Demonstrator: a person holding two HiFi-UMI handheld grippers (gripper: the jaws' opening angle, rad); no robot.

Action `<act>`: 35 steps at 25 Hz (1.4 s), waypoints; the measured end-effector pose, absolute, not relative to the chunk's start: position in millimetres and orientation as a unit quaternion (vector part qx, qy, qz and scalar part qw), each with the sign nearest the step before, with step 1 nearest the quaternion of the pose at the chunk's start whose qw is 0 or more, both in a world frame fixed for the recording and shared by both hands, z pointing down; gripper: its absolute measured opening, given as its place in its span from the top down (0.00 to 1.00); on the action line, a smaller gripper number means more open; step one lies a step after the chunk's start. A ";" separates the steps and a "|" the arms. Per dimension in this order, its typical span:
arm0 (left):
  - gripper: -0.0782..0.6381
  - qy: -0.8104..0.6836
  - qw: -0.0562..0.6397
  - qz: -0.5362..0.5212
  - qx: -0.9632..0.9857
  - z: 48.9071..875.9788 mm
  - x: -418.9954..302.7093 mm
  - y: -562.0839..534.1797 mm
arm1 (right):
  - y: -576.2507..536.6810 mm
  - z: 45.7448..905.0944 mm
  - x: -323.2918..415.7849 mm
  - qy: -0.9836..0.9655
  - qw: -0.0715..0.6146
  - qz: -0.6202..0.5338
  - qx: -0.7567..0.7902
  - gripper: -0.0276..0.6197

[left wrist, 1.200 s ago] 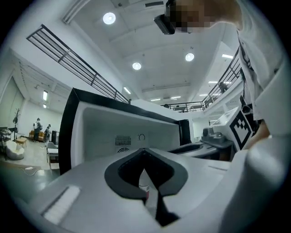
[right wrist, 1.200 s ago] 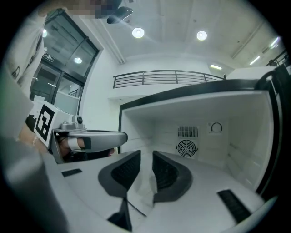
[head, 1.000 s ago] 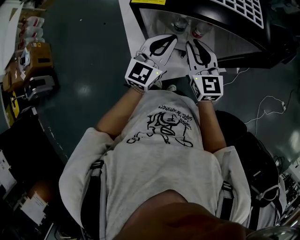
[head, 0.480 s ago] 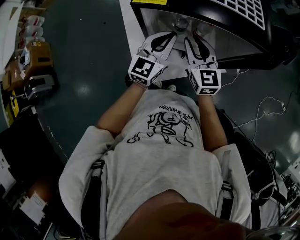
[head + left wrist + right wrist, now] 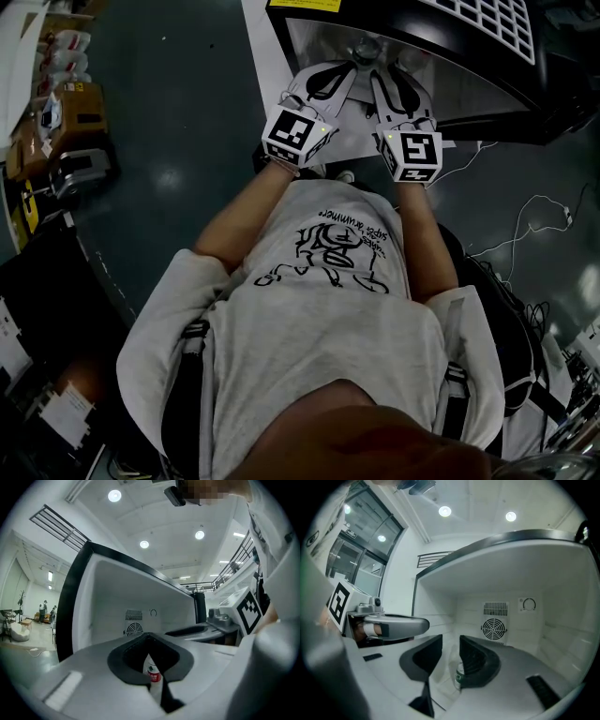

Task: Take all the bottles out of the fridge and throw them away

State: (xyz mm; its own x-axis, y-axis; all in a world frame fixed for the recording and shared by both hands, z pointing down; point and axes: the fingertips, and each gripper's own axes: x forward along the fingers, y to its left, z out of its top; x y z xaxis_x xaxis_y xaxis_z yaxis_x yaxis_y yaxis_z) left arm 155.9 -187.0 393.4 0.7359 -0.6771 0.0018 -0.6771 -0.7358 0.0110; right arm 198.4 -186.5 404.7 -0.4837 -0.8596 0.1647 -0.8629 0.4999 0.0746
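A small black fridge (image 5: 487,56) stands open on the floor, white inside. Both grippers reach into its mouth. My left gripper (image 5: 330,67) is shut, its tips meeting, and a clear bottle with a red label (image 5: 152,674) shows through the loop of its jaws, standing further in. My right gripper (image 5: 390,71) is open; its jaws have just been opening. A clear bottle with a green label (image 5: 459,677) stands low in their gap, partly behind the right jaw, with no pad pressing on it. From above, one bottle top (image 5: 366,47) shows between the grippers.
The fridge's back wall has a round fan grille (image 5: 493,629) and a dial (image 5: 528,604). A white sheet (image 5: 267,66) lies on the floor before the fridge. Boxes and clutter (image 5: 66,103) sit at the left, cables (image 5: 525,216) at the right.
Both grippers have moved further into the fridge's mouth. The red-capped bottle seen earlier beside the right gripper is now hidden under it.
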 end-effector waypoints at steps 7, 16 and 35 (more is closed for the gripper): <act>0.88 -0.367 0.006 0.005 0.930 400.2 155.5 -193.3 | -193.9 412.9 199.2 -0.859 0.093 0.013 0.503 0.82; 0.88 -0.376 0.000 0.008 0.926 405.1 154.5 -203.5 | -205.8 418.3 200.7 -0.858 0.096 0.013 0.504 0.81; 0.88 -0.389 0.009 0.014 0.921 421.9 158.2 -225.9 | -232.2 433.0 204.3 -0.853 0.106 0.011 0.510 0.75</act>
State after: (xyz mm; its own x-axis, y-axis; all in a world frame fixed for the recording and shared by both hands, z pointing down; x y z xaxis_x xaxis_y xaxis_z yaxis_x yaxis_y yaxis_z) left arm 158.2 -225.9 421.9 0.6976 -0.7157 0.0326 -0.7162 -0.6978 0.0066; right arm 204.3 -232.2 433.0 -0.4565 -0.8686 0.1928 -0.8732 0.4789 0.0901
